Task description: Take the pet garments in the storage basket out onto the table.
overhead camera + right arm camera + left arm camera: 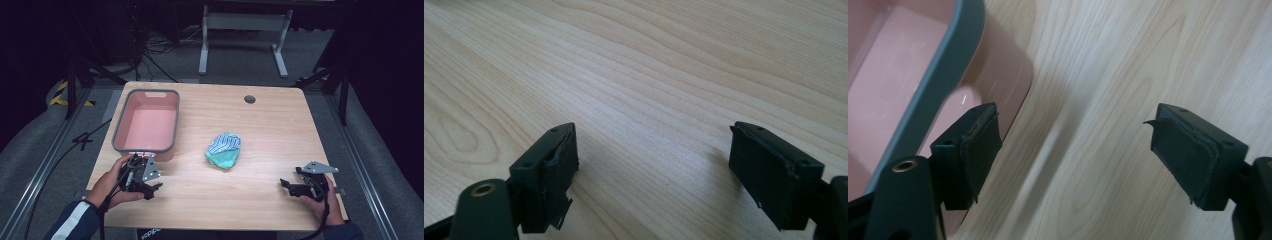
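The cloth (223, 149), a crumpled bundle of striped and teal fabric, lies near the middle of the tabletop (260, 130), touching nothing. The pink bin (146, 122) with a grey rim stands at the left of the tabletop, well apart from the cloth, and holds nothing that can be seen.

The left hand-held gripper (150, 187) sits just beside the bin's near right corner. In the left gripper view its jaws stand released, with bare wood between them and the bin wall (998, 75) just past the left pad. From this hand-held gripper the cloth lies forward and to the right.

The right hand-held gripper (286, 185) rests low near the front right of the tabletop, jaws pointing left. In the right gripper view the jaws are released over bare wood. From it the cloth lies forward and to the left.

Judgement: the 2 hand-held grippers stand at comparable distance from the cloth; neither is clearly nearer. The bundle's long axis runs roughly front to back, tilted slightly right at the far end. The left one is better placed for the bin, should the cloth go there.
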The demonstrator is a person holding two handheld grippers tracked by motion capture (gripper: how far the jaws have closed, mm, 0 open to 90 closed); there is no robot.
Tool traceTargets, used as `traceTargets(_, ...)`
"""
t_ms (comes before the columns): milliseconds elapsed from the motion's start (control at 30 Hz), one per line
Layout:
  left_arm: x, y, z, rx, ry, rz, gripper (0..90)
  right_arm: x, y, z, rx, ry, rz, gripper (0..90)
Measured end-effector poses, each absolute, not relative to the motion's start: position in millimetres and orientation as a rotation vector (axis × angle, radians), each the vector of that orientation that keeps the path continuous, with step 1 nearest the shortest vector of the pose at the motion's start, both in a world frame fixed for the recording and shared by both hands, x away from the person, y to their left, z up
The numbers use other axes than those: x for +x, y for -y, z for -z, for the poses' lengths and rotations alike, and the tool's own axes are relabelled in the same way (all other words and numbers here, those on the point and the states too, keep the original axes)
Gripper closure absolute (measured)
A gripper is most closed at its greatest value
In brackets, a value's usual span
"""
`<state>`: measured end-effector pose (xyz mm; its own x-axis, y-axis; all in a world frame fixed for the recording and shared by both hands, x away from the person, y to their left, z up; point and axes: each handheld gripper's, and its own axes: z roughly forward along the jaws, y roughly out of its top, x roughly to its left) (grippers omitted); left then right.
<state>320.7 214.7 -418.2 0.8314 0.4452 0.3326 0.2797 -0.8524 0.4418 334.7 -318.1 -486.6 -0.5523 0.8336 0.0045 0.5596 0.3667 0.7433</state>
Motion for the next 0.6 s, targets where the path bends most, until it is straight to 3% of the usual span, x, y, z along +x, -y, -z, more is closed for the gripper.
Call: traceTargets(600,322,-277,446,2.512,-0.723,-0.57,19.5,335,318,487,1.217,-2.26,-1.01,20.2)
